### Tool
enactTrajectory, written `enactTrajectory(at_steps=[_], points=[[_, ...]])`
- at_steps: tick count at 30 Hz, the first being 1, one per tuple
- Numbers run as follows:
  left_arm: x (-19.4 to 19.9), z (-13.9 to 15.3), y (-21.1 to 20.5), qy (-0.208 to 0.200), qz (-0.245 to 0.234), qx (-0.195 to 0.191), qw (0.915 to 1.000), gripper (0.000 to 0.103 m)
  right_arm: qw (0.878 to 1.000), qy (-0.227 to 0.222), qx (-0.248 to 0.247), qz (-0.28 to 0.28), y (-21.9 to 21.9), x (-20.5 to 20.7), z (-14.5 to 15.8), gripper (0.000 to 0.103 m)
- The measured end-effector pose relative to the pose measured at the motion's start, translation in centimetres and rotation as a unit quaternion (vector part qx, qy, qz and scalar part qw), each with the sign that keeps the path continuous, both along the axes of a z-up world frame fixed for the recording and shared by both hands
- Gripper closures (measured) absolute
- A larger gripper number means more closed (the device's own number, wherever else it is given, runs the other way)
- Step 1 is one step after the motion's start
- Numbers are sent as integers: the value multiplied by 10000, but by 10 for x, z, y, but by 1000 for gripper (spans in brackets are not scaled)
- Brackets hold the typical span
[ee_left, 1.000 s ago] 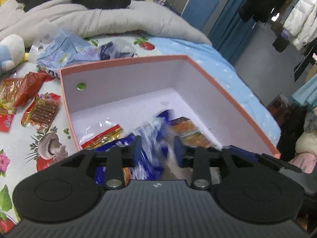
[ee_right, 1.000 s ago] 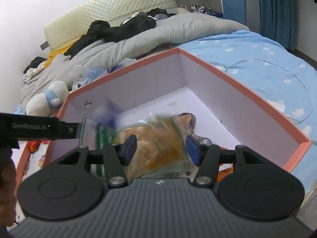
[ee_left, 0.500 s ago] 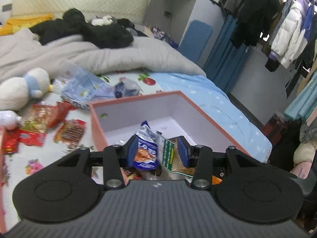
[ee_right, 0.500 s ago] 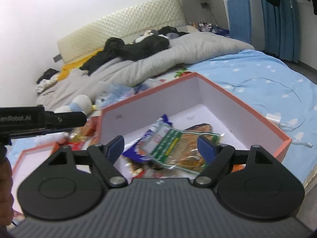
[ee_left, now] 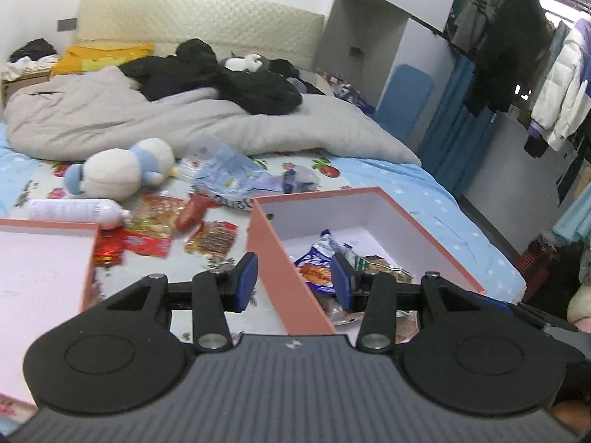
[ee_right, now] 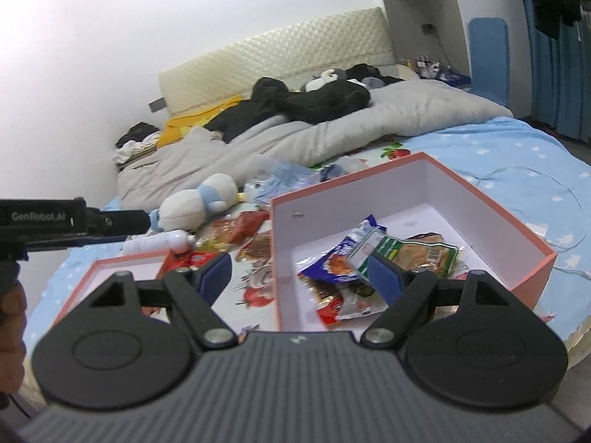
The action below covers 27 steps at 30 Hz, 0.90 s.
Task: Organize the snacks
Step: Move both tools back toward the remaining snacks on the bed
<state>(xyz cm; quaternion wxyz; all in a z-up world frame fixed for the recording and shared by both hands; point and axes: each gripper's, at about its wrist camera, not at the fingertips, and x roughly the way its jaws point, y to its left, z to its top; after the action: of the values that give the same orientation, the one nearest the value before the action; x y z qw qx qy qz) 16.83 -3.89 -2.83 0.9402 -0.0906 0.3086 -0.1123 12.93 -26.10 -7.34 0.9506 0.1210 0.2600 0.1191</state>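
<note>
Both of your grippers have lifted back from the box (ee_right: 424, 184) since a second ago, and each has let go of its packet. Your left gripper (ee_left: 293, 282) now hangs with its jaws apart and nothing between them, straddling the box's near corner. Your right gripper (ee_right: 301, 277) stands wide apart and empty too. The blue packet (ee_right: 330, 258) and the green-labelled packet (ee_right: 410, 253) lie inside the box on its white floor, overlapping, with more wrappers piled at the near wall. Red packets (ee_left: 147, 236) are scattered on the bedsheet (ee_left: 236, 306) left of the box, near a white bottle (ee_left: 74, 211) and a plush toy (ee_left: 118, 171). The lid (ee_left: 40, 277) lies open side up at the far left.
</note>
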Motion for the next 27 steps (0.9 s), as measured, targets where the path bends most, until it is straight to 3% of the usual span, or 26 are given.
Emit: enactTrajectory(at_steps=[14, 27], points=[[-88, -4, 49, 114, 701, -45, 9975, 52, 9972, -72, -79, 744, 45, -45, 3, 21], [-142, -24, 71, 263, 846, -262, 9957, 42, 9926, -192, -178, 1187, 84, -92, -3, 21]])
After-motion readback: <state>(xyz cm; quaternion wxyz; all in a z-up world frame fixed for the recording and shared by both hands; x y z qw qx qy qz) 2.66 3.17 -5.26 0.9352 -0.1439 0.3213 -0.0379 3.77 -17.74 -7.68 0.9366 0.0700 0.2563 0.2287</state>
